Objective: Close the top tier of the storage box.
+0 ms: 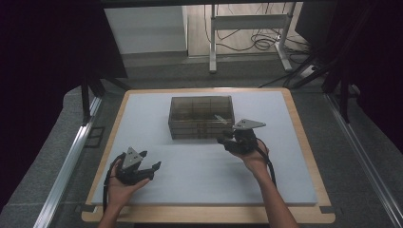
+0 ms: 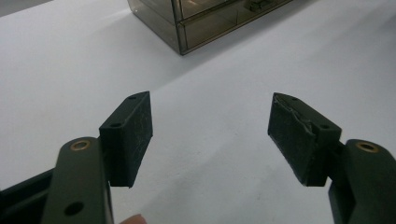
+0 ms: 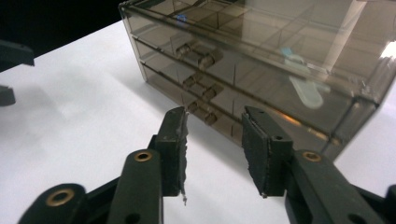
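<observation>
The drawer box [image 1: 201,117] is sitting on the mat [image 1: 199,175] toward the far middle, the right gripper [image 1: 227,140] just before its front right, the left gripper [image 1: 151,167] lying well apart at near left.

The drawer box [image 1: 201,117] is smoke-brown and see-through, its frame lines a darker brown, with small brown knobs [image 3: 198,57] on the drawer fronts and a pale, milky piece [image 3: 304,92] showing through its top. The mat [image 1: 199,175] covering the desk is plain white with a faint blue-grey cast and no pattern, edged by the desk's light wood rim [image 1: 304,137]. The left gripper [image 2: 210,135] is matt black, brass-coloured rings at its pivots, its pads scuffed grey. The right gripper [image 3: 215,140] is the same black with brass rings, and it carries a grey plate [image 1: 248,124] on top. The floor [image 1: 43,156] is speckled grey.
</observation>
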Motion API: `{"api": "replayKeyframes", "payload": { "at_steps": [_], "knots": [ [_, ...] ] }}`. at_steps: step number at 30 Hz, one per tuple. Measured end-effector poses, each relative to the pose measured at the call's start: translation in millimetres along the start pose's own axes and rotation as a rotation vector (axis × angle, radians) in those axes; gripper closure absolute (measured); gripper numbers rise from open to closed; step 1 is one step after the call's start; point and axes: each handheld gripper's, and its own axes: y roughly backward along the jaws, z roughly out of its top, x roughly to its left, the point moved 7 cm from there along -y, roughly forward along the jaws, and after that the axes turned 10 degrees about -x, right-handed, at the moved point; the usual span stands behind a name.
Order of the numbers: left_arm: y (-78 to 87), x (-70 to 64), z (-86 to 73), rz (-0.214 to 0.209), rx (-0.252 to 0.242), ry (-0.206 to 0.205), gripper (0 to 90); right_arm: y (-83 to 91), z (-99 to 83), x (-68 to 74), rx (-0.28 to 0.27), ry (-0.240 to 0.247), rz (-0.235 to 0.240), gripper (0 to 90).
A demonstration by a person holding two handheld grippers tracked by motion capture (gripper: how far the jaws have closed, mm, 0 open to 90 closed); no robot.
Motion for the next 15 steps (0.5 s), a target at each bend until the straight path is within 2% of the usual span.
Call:
{"api": "replayKeyframes", "payload": {
  "at_steps": [7, 15],
  "knots": [
    [-0.4, 0.3, -0.4, -0.001, 0.002, 0.003, 31.7, 17.9, -15.6, -0.6, -0.007, 0.002, -0.001, 52.8],
    [-0.5, -0.7, 0.4, -0.004, 0.001, 0.001, 31.6, 46.0, -32.2, -5.7, -0.022, 0.005, -0.014, 50.2]
  ]
}}
